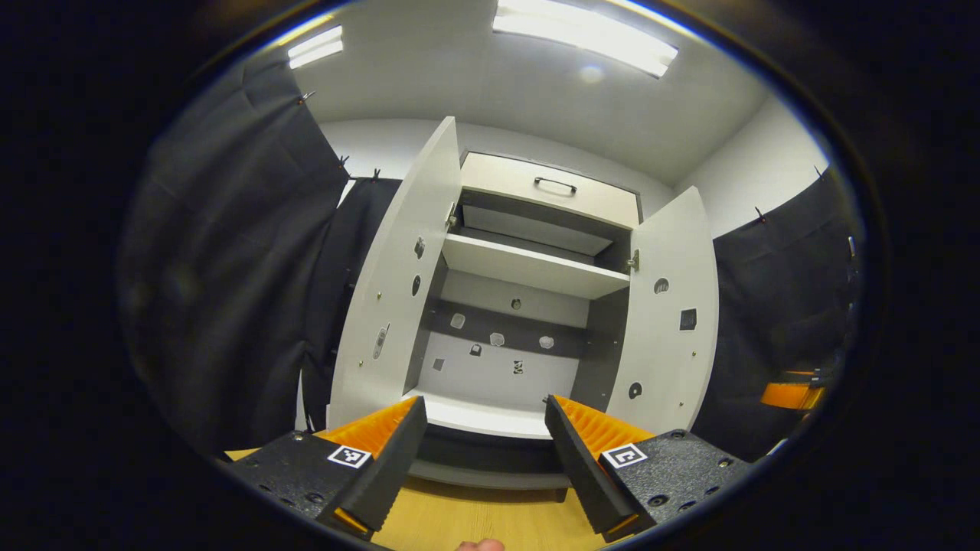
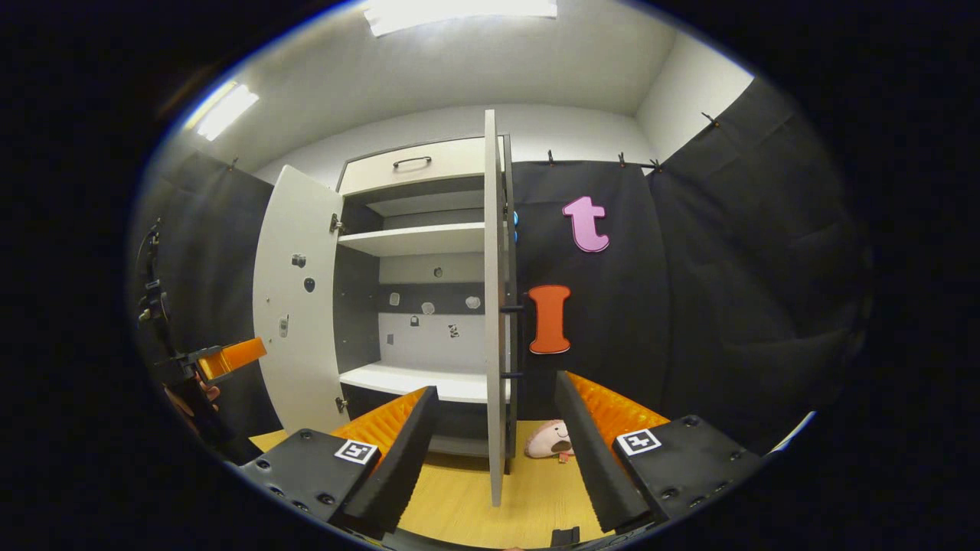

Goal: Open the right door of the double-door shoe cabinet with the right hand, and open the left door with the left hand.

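I see both doors swung out: left door (image 1: 383,291), right door (image 2: 494,306). Left gripper (image 1: 485,444) spread, holding nothing. Right gripper (image 2: 496,436) spread, door edge between its fingers, not touching.

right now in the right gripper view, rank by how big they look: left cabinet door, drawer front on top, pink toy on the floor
1. left cabinet door, by far the largest.
2. drawer front, a wide but shallow strip.
3. pink toy, smallest, though the right gripper's finger hides part of it.

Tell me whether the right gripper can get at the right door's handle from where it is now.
Probably yes. The right gripper is open, with the right door edge-on between its fingers and the handle just ahead on the door's outer face. Nothing stands between them.
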`<move>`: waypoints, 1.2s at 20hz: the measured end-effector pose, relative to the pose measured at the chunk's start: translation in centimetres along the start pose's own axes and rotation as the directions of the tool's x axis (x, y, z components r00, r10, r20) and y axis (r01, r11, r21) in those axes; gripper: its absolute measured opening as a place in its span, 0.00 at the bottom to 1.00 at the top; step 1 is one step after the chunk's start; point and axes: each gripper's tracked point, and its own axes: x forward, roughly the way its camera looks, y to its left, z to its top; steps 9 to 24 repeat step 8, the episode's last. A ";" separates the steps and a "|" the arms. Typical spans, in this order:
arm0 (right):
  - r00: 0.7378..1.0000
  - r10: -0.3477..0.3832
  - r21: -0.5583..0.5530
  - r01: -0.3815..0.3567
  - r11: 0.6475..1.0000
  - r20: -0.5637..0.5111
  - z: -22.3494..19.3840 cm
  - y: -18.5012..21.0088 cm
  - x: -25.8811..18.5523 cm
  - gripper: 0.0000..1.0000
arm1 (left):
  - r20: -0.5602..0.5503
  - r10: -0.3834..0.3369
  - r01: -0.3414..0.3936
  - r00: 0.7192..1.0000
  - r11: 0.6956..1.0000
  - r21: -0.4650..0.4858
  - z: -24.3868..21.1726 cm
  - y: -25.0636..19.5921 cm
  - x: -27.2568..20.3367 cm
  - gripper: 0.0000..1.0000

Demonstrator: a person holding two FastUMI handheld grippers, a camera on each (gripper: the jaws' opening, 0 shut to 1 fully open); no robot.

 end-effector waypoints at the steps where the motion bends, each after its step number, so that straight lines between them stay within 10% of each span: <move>1: 1.000 0.000 -0.001 0.000 1.000 0.006 0.1 -0.1 0.0 0.98 | -0.003 0.000 0.000 1.000 1.000 0.013 0.0 0.1 0.0 0.94; 24: 1.000 0.007 0.001 -0.007 1.000 0.028 0.4 -0.3 0.0 0.98 | 0.014 -0.015 0.015 1.000 0.999 0.044 0.4 -0.2 0.0 0.94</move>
